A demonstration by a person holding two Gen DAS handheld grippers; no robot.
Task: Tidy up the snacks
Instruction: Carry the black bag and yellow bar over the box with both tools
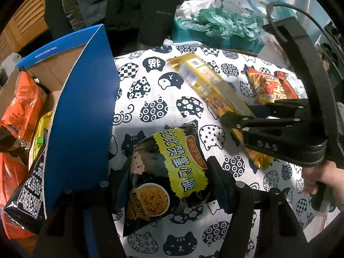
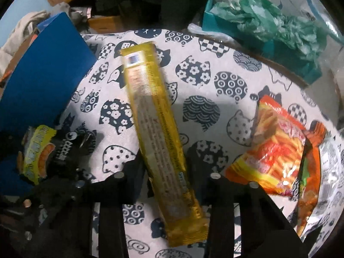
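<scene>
A long yellow snack packet [image 2: 154, 118] runs between the fingers of my right gripper [image 2: 169, 176], which is shut on its near end; in the left wrist view the same gripper [image 1: 230, 118] clamps the yellow packet [image 1: 206, 81] above the cat-print tablecloth [image 1: 150, 99]. My left gripper [image 1: 165, 185] is shut on a black and yellow noodle snack packet [image 1: 167, 172], close beside the open blue cardboard box [image 1: 81, 99]. The box holds several orange and black packets [image 1: 21, 101]. A red fries packet [image 1: 271, 86] lies on the cloth at the right.
A teal box stuffed with green plastic bags [image 1: 219, 23] stands at the table's far edge. A silver packet [image 2: 331, 172] lies beside the red fries packet [image 2: 277, 148]. Dark clothing hangs behind. A hand [image 1: 322, 176] grips the right gripper's handle.
</scene>
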